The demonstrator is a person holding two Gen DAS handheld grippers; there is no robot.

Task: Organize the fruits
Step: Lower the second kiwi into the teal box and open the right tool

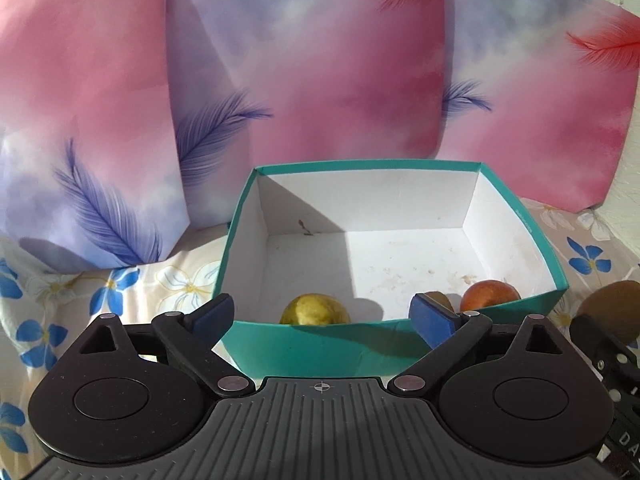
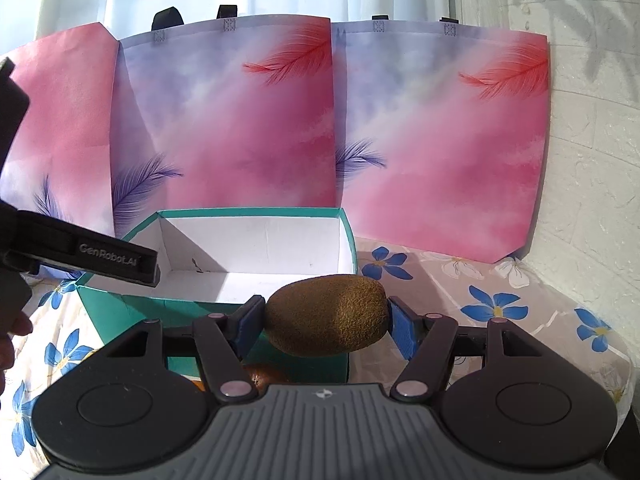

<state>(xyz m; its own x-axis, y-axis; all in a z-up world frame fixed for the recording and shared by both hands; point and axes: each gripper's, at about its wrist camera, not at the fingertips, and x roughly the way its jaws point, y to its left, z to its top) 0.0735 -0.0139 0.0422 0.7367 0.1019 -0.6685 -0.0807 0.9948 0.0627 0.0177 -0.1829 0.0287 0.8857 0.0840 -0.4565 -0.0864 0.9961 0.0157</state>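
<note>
"GenRobot.AI" embossed on side of black left gripper [image 2: 120, 261]. Letters "DA" partly legible on right gripper [image 1: 624, 436]. Small print on box rim [image 1: 522, 220] illegible.

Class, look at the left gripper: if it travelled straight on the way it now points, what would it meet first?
Probably the near wall of the teal box, or, clearing the rim, the yellow fruit just inside. The open left gripper frames both; depth is unclear.
</note>
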